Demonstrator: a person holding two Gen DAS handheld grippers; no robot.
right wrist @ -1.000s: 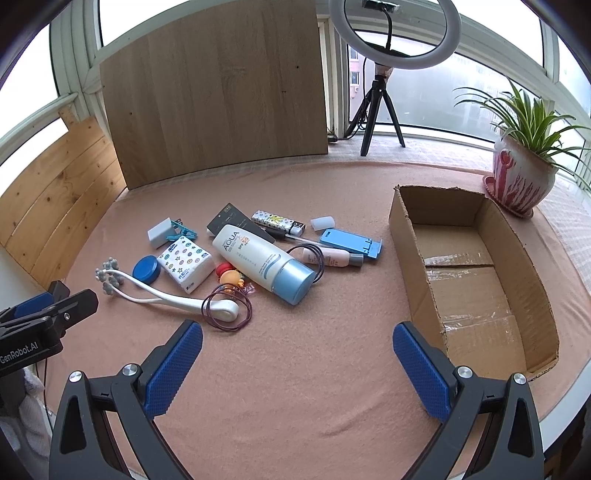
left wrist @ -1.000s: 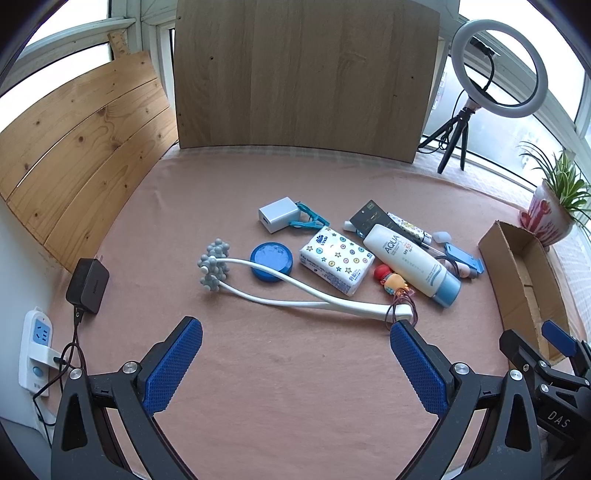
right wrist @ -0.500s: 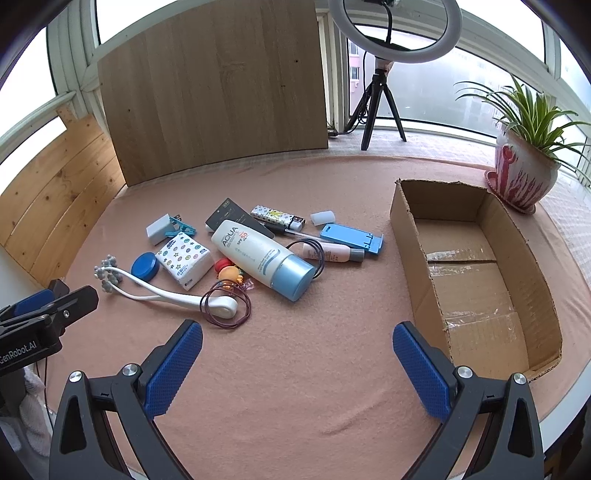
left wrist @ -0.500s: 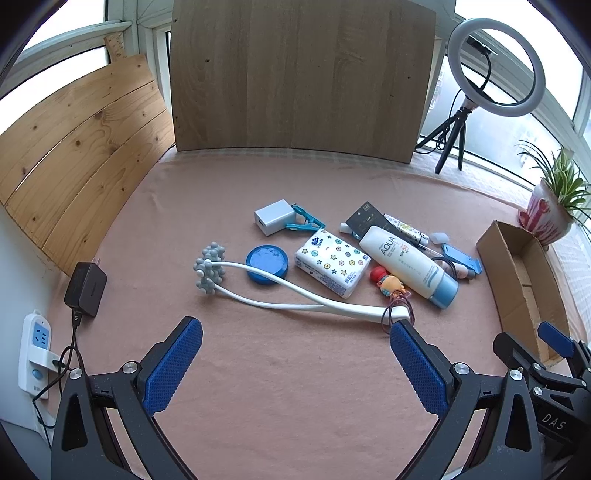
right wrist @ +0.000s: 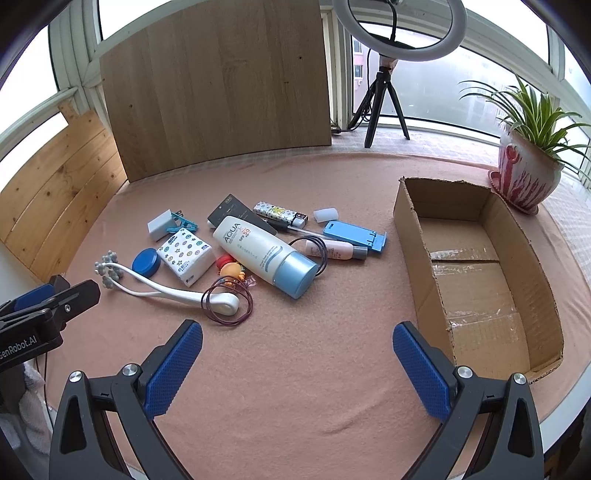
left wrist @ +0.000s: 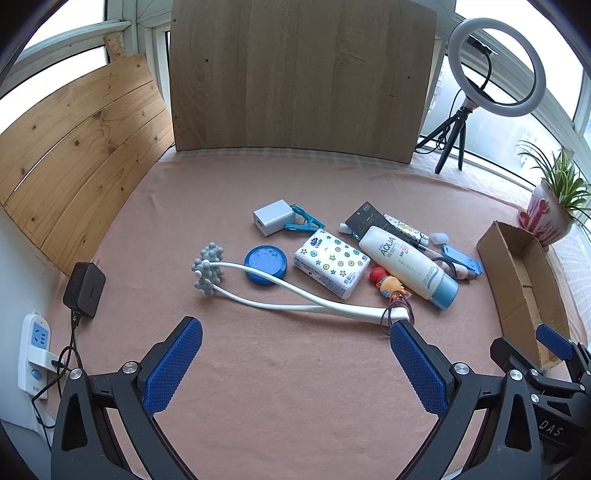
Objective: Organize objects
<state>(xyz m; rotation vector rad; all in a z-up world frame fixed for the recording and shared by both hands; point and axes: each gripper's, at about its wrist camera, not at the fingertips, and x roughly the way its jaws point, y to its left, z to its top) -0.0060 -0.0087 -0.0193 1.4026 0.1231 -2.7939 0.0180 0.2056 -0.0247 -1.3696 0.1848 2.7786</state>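
clutter bunched mid-cloth, all on the pink tablecloth: one white aqua tube with a blue cap, lying on its side; one white two-pronged massager with grey knobbed heads; one star-printed tissue pack; one round blue tin; one white charger block touching a teal clip; one black card partly under the tube; one patterned lighter; one small white cap; one blue phone stand; one pink mini tube; one red-and-orange toy figure. two hair ties counted: a dark red one looped around the massager handle, a black one against the blue cap.

one cardboard box, open-topped, nothing inside, well to the right of the pile.

left gripper open wide, holding nothing, low over the cloth just short of the massager handle. right gripper likewise spread wide, unladen, pointed between pile and box.

around: two wooden boards, one ring light on a tripod, one potted plant, one black adapter and one power strip at far left. nothing between either gripper and the pile.
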